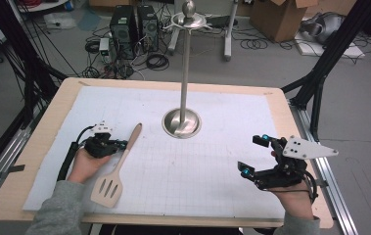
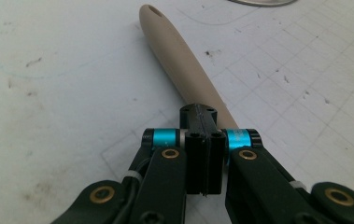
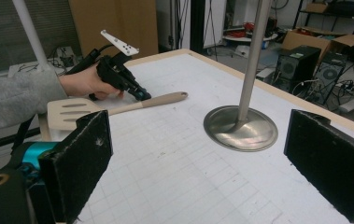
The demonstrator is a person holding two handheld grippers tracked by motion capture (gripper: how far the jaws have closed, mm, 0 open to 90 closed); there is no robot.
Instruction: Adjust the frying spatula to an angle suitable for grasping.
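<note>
A beige slotted spatula (image 1: pixel 124 152) lies on the white grid mat (image 1: pixel 197 166), blade toward the person and handle pointing at the stand. My left gripper (image 1: pixel 122 145) is shut, its jaws pressed flat together with nothing between them. In the left gripper view, the left gripper's (image 2: pixel 198 112) tip sits right over the middle of the spatula handle (image 2: pixel 177 58); whether it touches is unclear. My right gripper (image 1: pixel 253 154) is held wide open over the mat's right side, nothing between its pads (image 3: pixel 79 163). From the right gripper view, the left gripper (image 3: pixel 142 95) meets the spatula (image 3: pixel 118 107).
A metal stand with a round base (image 1: pixel 181 122) and tall pole (image 1: pixel 185 68) rises at the mat's middle back. The mat lies on a wooden table (image 1: pixel 51 112). On the floor beyond are computer towers (image 1: pixel 134 29), cables and cardboard boxes (image 1: pixel 281 17).
</note>
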